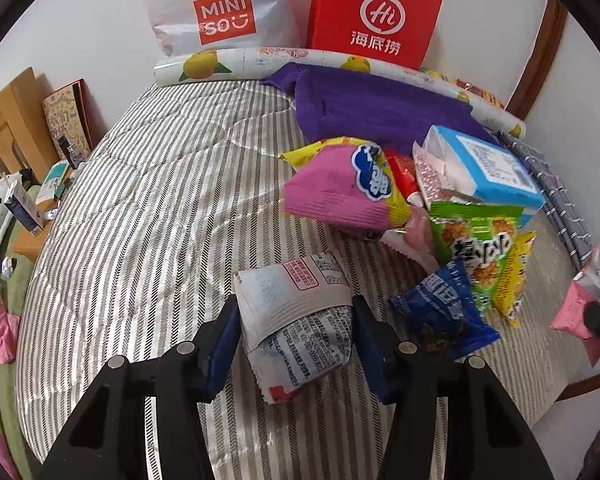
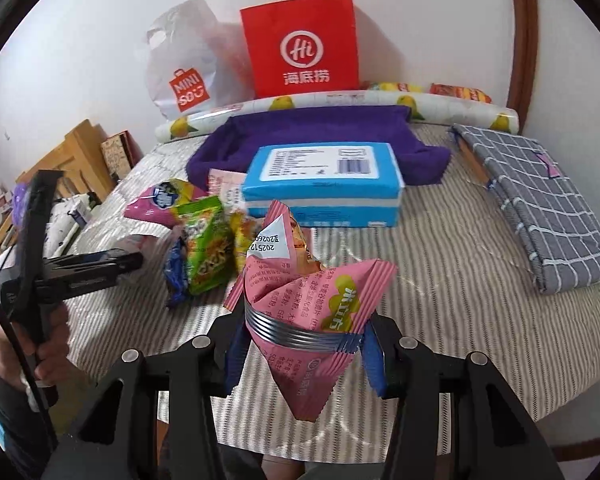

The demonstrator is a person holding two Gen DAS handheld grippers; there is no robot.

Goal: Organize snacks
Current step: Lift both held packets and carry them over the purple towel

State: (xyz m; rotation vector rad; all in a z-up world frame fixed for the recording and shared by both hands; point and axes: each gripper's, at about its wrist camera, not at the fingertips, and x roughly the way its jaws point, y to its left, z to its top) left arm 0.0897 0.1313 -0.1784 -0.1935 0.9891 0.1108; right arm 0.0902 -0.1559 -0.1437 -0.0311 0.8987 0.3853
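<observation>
Left gripper (image 1: 296,344), lower centre of left wrist view: jaws pinch white snack packet (image 1: 296,320) across its middle. Light, crinkly, slippery film; contents likely crushable.

Right gripper (image 2: 302,344), lower centre of right wrist view: clamps pink snack packet (image 2: 312,300) mid-body, clear of striped quilt (image 2: 440,248). Soft, puffy; gentle squeeze.

Both grippers are matte black plastic with angular, triangular cut-out arms. The left gripper (image 1: 296,340) carries round silver screw heads on its arm joints, and its fingers (image 1: 224,344) are faced with dark blue pads. The right gripper (image 2: 304,344) matches it, with silver screws and blue-padded fingers (image 2: 374,364). Beside the left gripper's handle, the hand (image 2: 48,344) ends in a dark sleeve, and a thin black cable runs past it.
</observation>
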